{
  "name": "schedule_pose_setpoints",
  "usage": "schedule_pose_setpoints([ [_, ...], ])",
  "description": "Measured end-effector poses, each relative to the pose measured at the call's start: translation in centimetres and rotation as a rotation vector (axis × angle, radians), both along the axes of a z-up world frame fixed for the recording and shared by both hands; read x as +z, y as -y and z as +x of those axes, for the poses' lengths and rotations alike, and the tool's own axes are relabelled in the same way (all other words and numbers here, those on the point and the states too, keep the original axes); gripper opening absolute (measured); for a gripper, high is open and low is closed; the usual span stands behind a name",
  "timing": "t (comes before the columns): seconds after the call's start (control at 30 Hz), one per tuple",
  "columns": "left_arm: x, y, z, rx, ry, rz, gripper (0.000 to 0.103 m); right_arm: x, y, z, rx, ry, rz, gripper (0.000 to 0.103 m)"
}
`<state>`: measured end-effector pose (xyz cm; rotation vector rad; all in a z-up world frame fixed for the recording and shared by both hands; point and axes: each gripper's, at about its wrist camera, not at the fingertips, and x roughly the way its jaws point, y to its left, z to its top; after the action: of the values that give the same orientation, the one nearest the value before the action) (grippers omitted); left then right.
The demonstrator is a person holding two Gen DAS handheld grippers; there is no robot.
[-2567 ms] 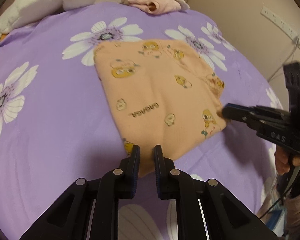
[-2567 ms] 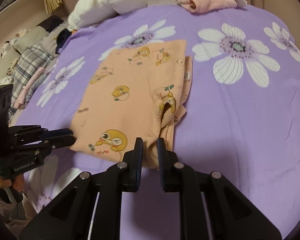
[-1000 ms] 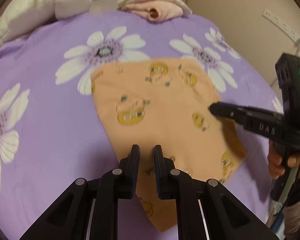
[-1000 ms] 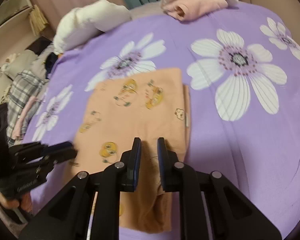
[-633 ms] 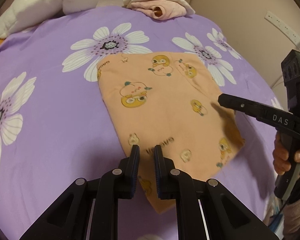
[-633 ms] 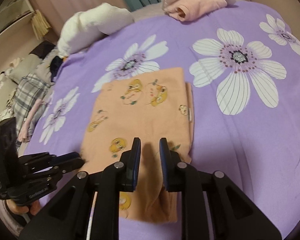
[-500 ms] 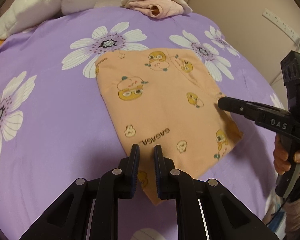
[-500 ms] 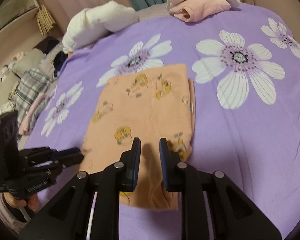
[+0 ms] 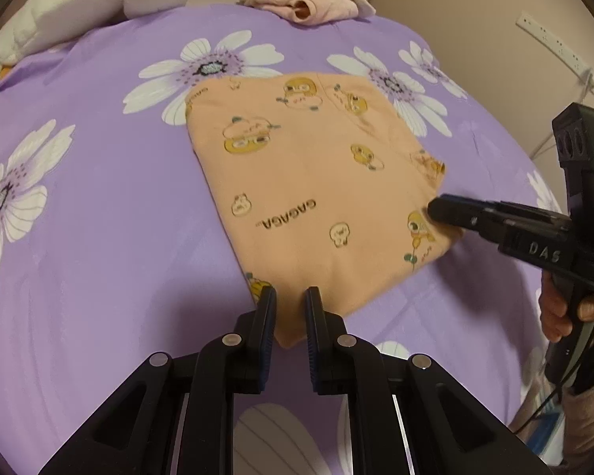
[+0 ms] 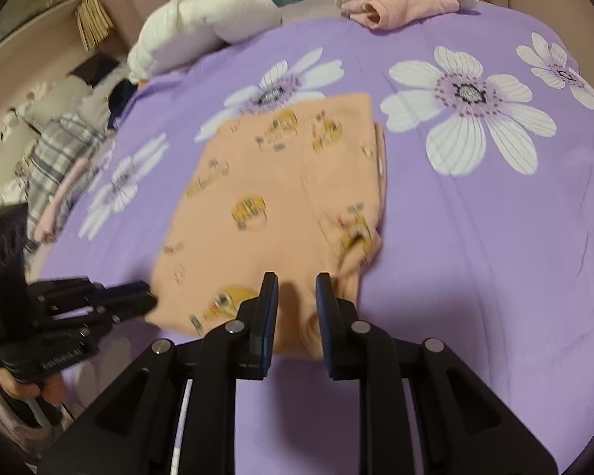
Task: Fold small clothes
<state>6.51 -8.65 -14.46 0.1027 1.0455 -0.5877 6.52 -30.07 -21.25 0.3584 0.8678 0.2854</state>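
Two grippers flanked one garment. The peach garment (image 9: 309,198) lay flat in the middle of the left wrist frame, on the purple flowered bedspread (image 9: 99,217), folded into a rough rectangle with its printed side up.

Compared with a second earlier, when its near edge was lifted and carried toward the far side, the cloth had been brought back and laid down again, so the near corner now rested just in front of the left gripper (image 9: 290,297). That gripper's fingers stood a little apart with the corner of the cloth lying between or just beneath them; whether they still pinched it could not be told. The right gripper (image 10: 296,281), at the lower centre of its own blurred view, showed a slightly wider gap than before, with the garment's hem under it, which read as a release.

This suggested the fold had been set down and the garment stood close to finished, with perhaps smoothing or one more fold left. A folded pink garment (image 9: 313,4) sat at the upper edge of the bed.
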Motion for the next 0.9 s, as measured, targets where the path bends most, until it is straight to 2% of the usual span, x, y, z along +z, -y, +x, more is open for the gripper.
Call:
schedule_pose_setpoints([
  [0.1, -0.3, 0.2, -0.2, 0.000, 0.001, 0.009, 0.010, -1.5, 0.1, -0.1, -0.009, -0.046, -0.004, 0.018],
  [0.47, -0.6, -1.0, -1.3, 0.013, -0.038, -0.001, 0.010, -1.0, 0.6, -1.6, -0.006, -0.037, 0.010, 0.018],
  [0.53, -0.7, -1.6, -1.4, 0.030, -0.056, -0.014, 0.010, -0.8, 0.8, -1.8, -0.009, -0.035, 0.021, 0.022],
  [0.6, -0.6, -2.2, -1.2, 0.057, -0.072, -0.041, 0.018, -0.6, 1.3, -2.1, -0.019, -0.034, 0.044, 0.032],
  [0.67, -0.4, -2.8, -1.0, 0.085, -0.084, -0.071, 0.036, -0.5, 2.1, -2.4, -0.035, -0.030, 0.085, 0.039],
  [0.73, -0.2, -3.3, -0.6, 0.114, -0.092, -0.104, 0.044, -0.5, 2.8, -2.6, -0.052, -0.028, 0.130, 0.046],
  [0.83, -0.1, -3.9, 0.2, 0.140, -0.131, -0.155, 0.047, -0.7, 3.8, -2.6, -0.081, -0.038, 0.203, 0.059],
  [0.9, -0.4, -4.1, 0.7, 0.144, -0.173, -0.196, 0.054, -1.1, 4.3, -2.4, -0.093, -0.055, 0.250, 0.062],
])
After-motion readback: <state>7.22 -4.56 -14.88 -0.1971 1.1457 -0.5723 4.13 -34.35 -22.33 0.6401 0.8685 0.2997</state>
